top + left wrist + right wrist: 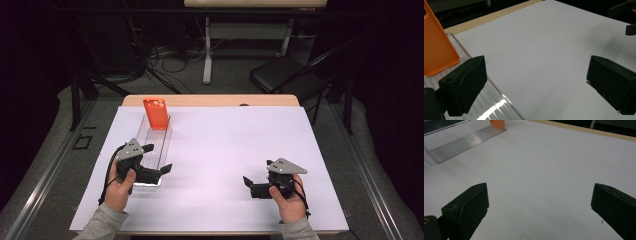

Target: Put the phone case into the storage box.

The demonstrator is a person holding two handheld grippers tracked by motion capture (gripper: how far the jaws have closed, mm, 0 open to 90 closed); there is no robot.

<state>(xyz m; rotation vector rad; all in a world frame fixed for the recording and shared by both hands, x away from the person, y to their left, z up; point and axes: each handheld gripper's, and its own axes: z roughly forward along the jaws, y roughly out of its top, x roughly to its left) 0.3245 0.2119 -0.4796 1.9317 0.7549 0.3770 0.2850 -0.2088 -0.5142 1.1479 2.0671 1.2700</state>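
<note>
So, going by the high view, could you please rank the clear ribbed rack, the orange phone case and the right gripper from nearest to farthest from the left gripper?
1. The clear ribbed rack: directly under and beside the left gripper, at the table's left.
2. The orange phone case: standing at the rack's far end.
3. The right gripper: across the white sheet, on the right.

No writing, label, brand, number or sign can be read in any of the views. The orange phone case (156, 113) is seen plain (only cut-out holes near its top), and nothing is printed on the white sheet (225, 150) covering the table.
</note>
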